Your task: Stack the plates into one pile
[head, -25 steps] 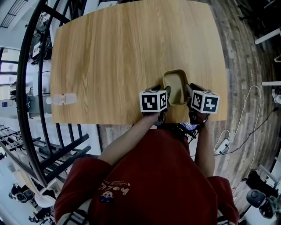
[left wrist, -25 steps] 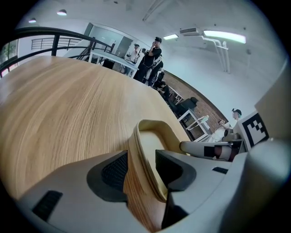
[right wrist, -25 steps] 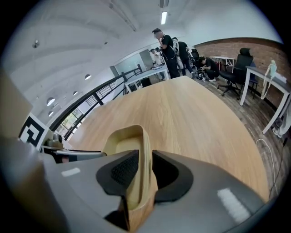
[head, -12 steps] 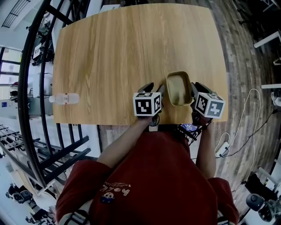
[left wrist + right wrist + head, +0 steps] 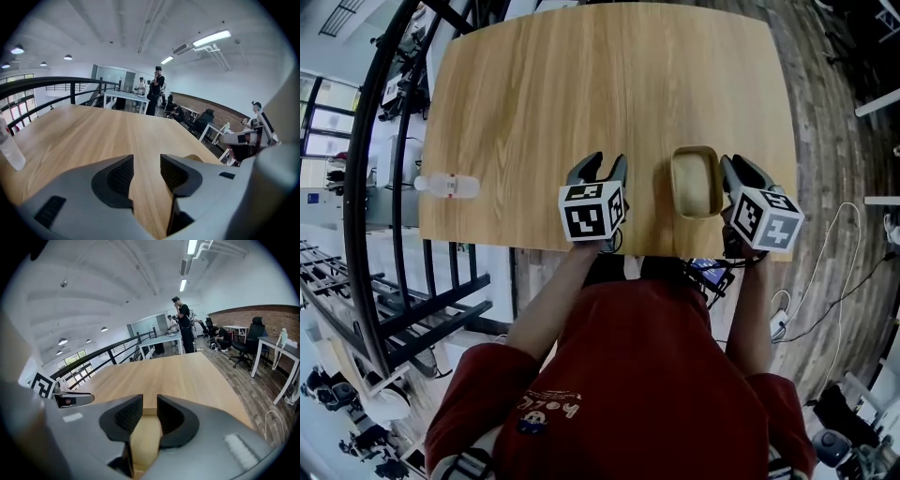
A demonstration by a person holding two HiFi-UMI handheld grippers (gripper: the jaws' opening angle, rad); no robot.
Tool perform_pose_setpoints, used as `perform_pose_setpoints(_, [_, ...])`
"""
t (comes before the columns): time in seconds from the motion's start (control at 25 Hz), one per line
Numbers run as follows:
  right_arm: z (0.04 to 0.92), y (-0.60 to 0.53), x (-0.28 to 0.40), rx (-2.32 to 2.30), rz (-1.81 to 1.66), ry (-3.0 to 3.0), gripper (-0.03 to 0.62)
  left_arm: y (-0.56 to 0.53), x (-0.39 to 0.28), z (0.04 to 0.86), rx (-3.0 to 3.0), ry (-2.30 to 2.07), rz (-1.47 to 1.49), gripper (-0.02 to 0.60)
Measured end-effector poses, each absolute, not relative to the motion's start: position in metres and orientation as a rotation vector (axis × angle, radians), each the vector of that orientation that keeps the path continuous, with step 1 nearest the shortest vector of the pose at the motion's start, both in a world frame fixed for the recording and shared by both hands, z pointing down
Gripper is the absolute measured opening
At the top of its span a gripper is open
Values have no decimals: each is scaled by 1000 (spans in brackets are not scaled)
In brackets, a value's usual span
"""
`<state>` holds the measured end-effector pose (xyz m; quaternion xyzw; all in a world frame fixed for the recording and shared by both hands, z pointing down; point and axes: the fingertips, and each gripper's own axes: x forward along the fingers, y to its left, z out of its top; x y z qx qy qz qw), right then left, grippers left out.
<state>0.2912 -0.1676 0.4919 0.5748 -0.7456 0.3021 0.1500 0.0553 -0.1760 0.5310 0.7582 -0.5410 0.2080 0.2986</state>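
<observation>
Over the table [image 5: 581,94] edge, right gripper [image 5: 149,412] grips plate [image 5: 696,181].

- Head view: set overhead, aimed steeply down at the table [image 5: 581,112].
- Gripper views: set low and near, aimed along it.
- Shared by all: the table surface.

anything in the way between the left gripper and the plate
Nothing visible. Only bare table lies between the left hand-held gripper and the plate. The bottle lies on the gripper's far side, at the table's edge.
</observation>
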Motion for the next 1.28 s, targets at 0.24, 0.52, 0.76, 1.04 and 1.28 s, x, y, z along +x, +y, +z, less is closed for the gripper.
perform_pose_setpoints(0.24, [440,-183,282,1735,692,-2259,103,-190,22,481,2075,-1587,467,178])
perform_pose_setpoints(0.52, [337,-196,281,1908,463,-2411,103,-207,-5,383,2262,-1723,306,178])
perform_pose_setpoints(0.76, [276,-203,270,2015,240,-2456,103,-225,-17,299,2448,-1819,151,176])
perform_pose_setpoints(1.04, [222,-203,260,2107,-58,-2421,103,-227,-38,240,2567,-1975,87,177])
perform_pose_setpoints(1.28, [188,-200,250,2155,-239,-2412,103,-226,-47,203,2632,-2025,-17,176])
